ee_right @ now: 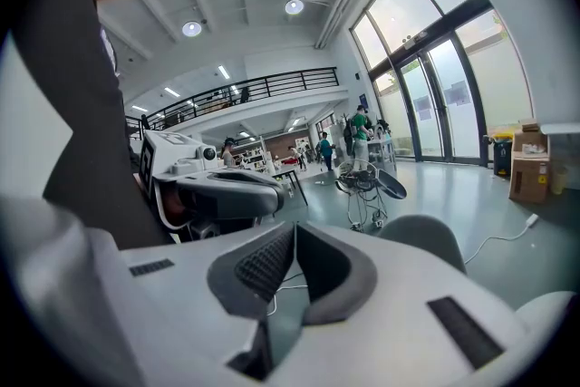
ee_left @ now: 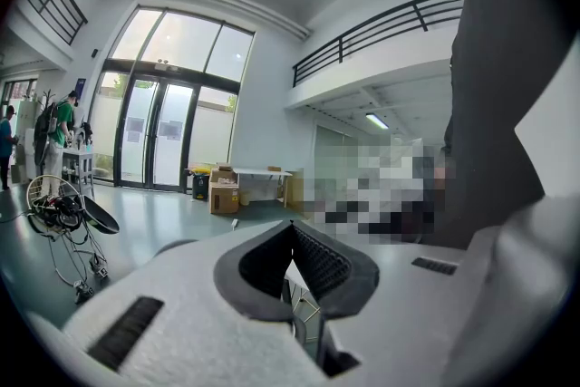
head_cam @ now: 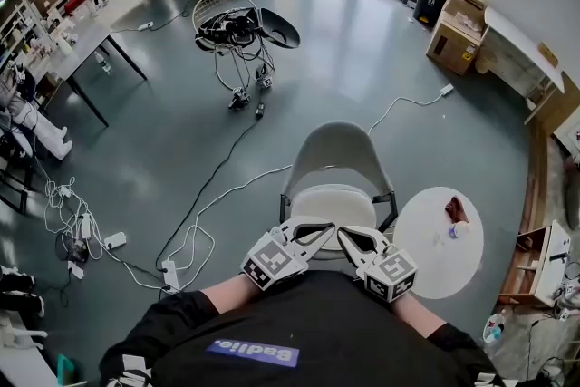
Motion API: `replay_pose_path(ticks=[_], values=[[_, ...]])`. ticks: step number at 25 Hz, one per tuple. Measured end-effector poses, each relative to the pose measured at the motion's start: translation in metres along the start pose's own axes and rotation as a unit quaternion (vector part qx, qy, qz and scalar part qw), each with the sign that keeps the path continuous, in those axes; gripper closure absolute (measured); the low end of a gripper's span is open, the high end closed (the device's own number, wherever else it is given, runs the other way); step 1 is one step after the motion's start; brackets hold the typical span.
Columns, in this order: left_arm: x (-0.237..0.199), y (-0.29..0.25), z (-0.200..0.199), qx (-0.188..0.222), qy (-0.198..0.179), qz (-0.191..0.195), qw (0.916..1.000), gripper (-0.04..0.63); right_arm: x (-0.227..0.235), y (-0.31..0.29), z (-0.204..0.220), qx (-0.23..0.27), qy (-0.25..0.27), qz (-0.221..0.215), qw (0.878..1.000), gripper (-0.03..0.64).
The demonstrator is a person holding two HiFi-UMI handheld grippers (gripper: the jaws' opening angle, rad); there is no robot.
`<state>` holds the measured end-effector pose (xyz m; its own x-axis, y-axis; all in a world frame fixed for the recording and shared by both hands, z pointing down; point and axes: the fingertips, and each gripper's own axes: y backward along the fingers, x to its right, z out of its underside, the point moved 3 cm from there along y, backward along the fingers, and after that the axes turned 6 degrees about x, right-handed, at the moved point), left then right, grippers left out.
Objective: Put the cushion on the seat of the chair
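A grey chair [head_cam: 338, 154] stands right in front of me in the head view, its backrest on the far side. A pale cushion [head_cam: 332, 202] lies on its seat. My left gripper [head_cam: 328, 234] and right gripper [head_cam: 344, 237] hover side by side over the seat's near edge, tips almost touching each other. Both are shut with nothing between the jaws. In the left gripper view the left gripper [ee_left: 292, 229] has its pads closed together. In the right gripper view the right gripper [ee_right: 294, 229] looks the same, with the chair's backrest [ee_right: 426, 240] beyond it.
A round white table [head_cam: 426, 254] with small items stands just right of the chair. Cables and a power strip [head_cam: 169, 275] trail across the floor at left. A wire-frame chair [head_cam: 237, 27] stands farther back, a cardboard box [head_cam: 453, 36] at right, and people at the far end.
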<state>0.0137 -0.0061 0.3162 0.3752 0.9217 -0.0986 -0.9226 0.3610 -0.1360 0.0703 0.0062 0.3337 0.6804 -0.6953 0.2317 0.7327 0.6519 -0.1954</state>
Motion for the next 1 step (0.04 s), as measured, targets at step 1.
replay_pose_path(ticks=[1], values=[[-0.0002, 0.0006, -0.0003, 0.000, -0.001, 0.000, 1.0000, 0.578, -0.0007, -0.0004, -0.0003, 0.000, 0.000, 0.000, 1.000, 0.583]])
